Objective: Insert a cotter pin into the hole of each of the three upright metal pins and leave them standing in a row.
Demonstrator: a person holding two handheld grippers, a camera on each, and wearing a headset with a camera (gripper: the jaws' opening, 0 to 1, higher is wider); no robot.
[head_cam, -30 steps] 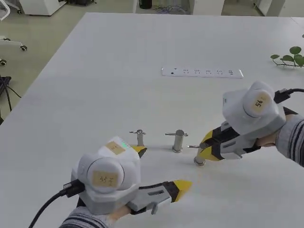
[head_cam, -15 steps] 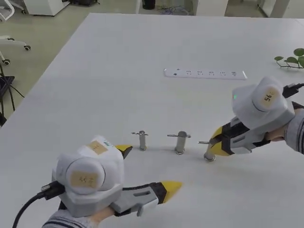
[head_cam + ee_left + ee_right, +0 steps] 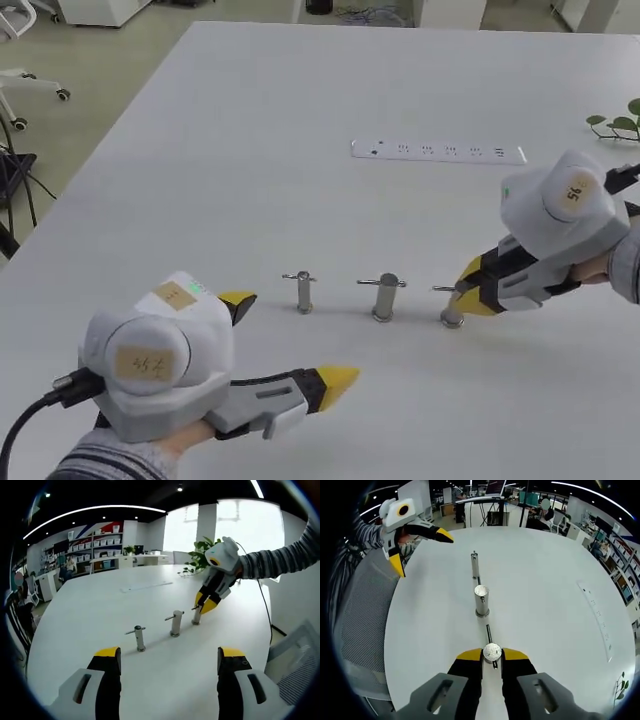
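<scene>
Allowing for the camera's own shift, two things have changed in the head view. The left tool (image 3: 289,337), at lower left of the frame, has drawn back from the left metal pin (image 3: 304,293). It now sits well apart from it, with its jaws spread wide and nothing between them. The right metal pin (image 3: 452,318), which stood lower in the frame and crowded toward the middle metal pin (image 3: 383,298) a second ago, now lies nearly level with the other two and is spaced about evenly from them. The right tool (image 3: 466,295) is still on it. In the right gripper view its yellow tips sit pressed against either side of the pin's round head, pinching it. All three pins stand upright on the white table (image 3: 300,150), in a row across the middle of the frame. My reading is that the insertion work is done and only the lining-up and release of the last pin remain. There is no box or tray here, and the only holders are the pins' own holes. The left cotter pin (image 3: 300,277), the middle cotter pin (image 3: 382,283) and the right cotter pin (image 3: 443,289) each pass crosswise through the hole near the top of their pin. A power strip (image 3: 438,152) lies further up the frame, well apart from the row.
</scene>
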